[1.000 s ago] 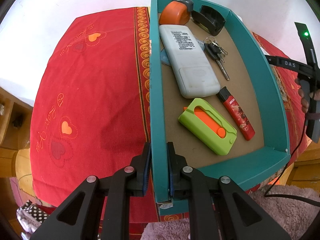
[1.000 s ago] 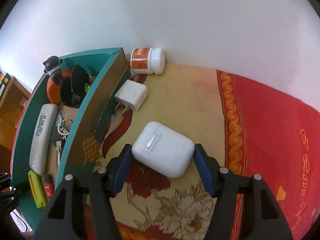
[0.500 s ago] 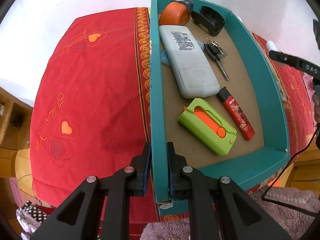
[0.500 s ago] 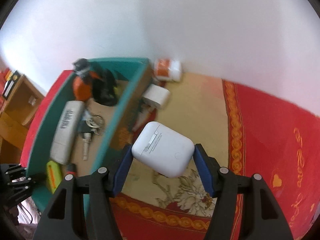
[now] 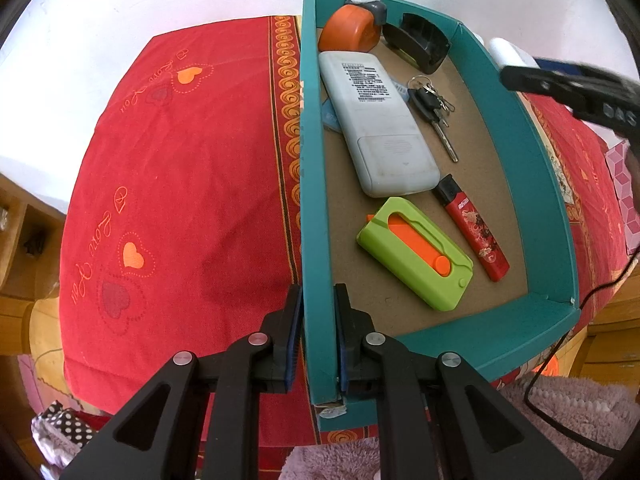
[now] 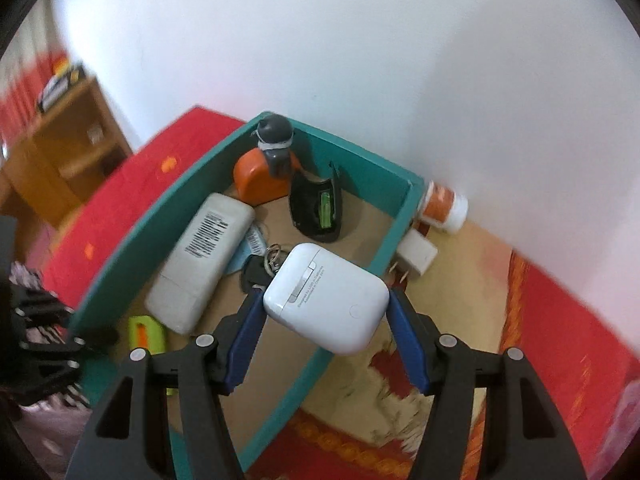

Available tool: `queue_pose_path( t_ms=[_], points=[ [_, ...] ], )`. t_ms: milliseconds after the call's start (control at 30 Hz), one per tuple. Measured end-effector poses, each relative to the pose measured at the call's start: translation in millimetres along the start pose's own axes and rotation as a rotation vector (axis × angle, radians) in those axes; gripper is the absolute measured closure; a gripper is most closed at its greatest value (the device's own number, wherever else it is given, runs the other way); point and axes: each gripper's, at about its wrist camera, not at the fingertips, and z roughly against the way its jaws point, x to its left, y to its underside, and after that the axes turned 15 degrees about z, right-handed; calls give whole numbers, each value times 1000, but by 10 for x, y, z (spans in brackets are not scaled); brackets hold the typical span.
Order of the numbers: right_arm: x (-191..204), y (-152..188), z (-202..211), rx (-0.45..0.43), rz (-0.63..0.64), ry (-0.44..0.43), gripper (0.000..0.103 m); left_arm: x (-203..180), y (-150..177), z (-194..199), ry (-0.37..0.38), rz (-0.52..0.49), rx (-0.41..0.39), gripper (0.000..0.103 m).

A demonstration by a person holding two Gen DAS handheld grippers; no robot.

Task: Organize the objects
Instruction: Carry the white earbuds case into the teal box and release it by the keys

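A teal box (image 5: 520,148) (image 6: 394,224) lies on a red patterned cloth. My left gripper (image 5: 318,320) is shut on the box's near left wall. Inside lie a white remote (image 5: 376,124) (image 6: 200,260), keys (image 5: 434,108), a red lighter (image 5: 476,236), a green and orange cutter (image 5: 416,254), an orange tape measure (image 5: 348,34) and a black case (image 5: 418,42) (image 6: 316,210). My right gripper (image 6: 326,320) is shut on a white earbud case (image 6: 328,296), held in the air over the box's right wall. In the left wrist view that gripper's black body (image 5: 572,90) shows at the upper right.
Outside the box by the white wall lie a white charger plug (image 6: 416,258) and a white jar with an orange label (image 6: 442,206). A wooden shelf (image 6: 68,148) stands at the far left. A pink fluffy rug (image 5: 560,416) lies below the table edge.
My right gripper has lifted the earbud case off the cloth and carried it left, over the box, rolling as it went. The left gripper and the box have not moved.
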Motion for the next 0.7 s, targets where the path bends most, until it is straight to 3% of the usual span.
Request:
queue_pose_path(
  t_ms=[233,533,700],
  points=[
    [47,-297,-339,110,180,-38,41,2,5,0,0,1,0,88],
    [149,-386,-741,254,300,-92,41,-10,-14,7,1,1,-1,88],
    [153,-383,-886,272,298,-105,41,-1,-4,7,1,1,-2,88]
  ],
)
